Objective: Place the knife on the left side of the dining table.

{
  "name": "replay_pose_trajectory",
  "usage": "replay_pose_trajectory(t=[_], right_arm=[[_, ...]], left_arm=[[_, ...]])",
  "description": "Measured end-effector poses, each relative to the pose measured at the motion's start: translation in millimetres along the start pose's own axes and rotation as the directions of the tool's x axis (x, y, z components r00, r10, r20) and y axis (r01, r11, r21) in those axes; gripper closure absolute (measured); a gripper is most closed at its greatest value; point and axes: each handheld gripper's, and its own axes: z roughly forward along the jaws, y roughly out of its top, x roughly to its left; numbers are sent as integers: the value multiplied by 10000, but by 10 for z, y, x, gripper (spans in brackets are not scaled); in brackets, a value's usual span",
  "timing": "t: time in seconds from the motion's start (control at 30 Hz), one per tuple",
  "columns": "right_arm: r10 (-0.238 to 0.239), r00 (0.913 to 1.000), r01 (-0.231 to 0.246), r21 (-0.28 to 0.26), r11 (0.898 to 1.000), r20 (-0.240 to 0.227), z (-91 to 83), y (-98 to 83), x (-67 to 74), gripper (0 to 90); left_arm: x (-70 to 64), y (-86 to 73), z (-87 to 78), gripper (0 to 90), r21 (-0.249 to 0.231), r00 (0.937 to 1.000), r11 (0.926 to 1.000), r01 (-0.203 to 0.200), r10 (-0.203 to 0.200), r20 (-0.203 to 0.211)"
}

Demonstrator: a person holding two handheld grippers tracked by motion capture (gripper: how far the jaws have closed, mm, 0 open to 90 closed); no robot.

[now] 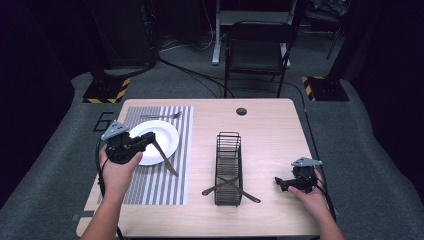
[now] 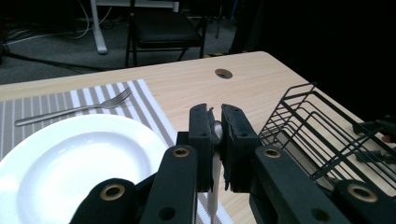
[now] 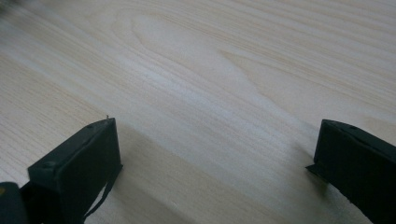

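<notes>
My left gripper (image 1: 149,141) (image 2: 215,126) is shut on one end of a metal knife (image 1: 166,160) (image 2: 213,186). The knife slants down from the jaws over the near right rim of a white plate (image 1: 162,131) (image 2: 70,163). The plate lies on a grey striped placemat (image 1: 150,187) (image 2: 140,95), with a fork (image 1: 161,116) (image 2: 70,112) beyond it. A black wire basket (image 1: 228,145) (image 2: 303,116) stands mid-table with two utensils (image 1: 230,188) crossed at its near end. My right gripper (image 1: 280,184) (image 3: 215,135) hovers open, low over bare wood right of the basket.
The light wood table (image 1: 270,130) (image 3: 210,70) has a round cable hole (image 1: 241,111) (image 2: 223,73) at the back. A black chair (image 1: 257,50) and stand bases stand on the carpet beyond. Bare wood lies between placemat and basket.
</notes>
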Motion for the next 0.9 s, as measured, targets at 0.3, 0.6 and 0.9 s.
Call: replay_pose_trajectory(t=[0.3,0.6,0.9], right_arm=[[0,10000,0,-2,10000,-6,0,0,0,0],[33,10000,-33,11,10000,-35,-2,1,1,0],[42,10000,-42,20,10000,-46,-3,2,1,0]], left_arm=[[202,-147,-112,814,-333,9978,9985,425,-441,-499],[399,-297,-191,797,-581,9926,9938,947,-987,-713],[556,-472,-250,779,-911,9851,9869,1335,-1422,-971]])
